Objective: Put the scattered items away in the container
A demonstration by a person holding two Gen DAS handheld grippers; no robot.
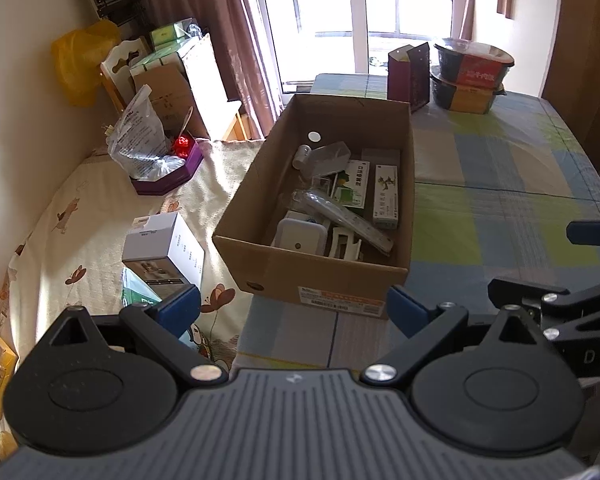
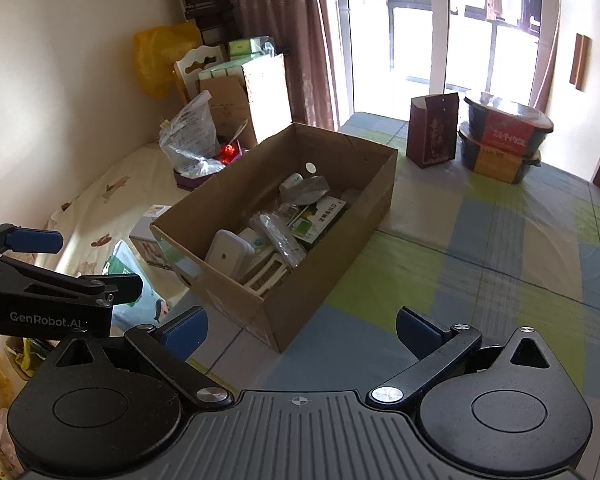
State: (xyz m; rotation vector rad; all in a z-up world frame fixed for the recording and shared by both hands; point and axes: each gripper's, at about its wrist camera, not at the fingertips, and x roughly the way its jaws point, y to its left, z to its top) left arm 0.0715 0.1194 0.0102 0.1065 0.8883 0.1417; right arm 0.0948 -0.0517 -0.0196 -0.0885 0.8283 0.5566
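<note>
1. Checked cloth covers the surface [image 2: 480, 248]; behind it, a window and curtains.
2. I see the cardboard box [image 1: 320, 272] at the surface's left edge, holding medicine cartons [image 1: 386, 196], a white case [image 1: 300, 236] and a clear packet [image 1: 344, 220].
3. My left gripper [image 1: 294, 308] hangs just before the box's near end, fingers wide, holding nothing.
4. My right gripper [image 2: 300, 328] sits by the box's near corner, fingers wide and empty.
5. Off the left edge, a white box [image 1: 160, 246] lies on the floral bed.

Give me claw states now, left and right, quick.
Left claw: open, holding nothing, short of the brown cardboard box.
Right claw: open, holding nothing.
</note>
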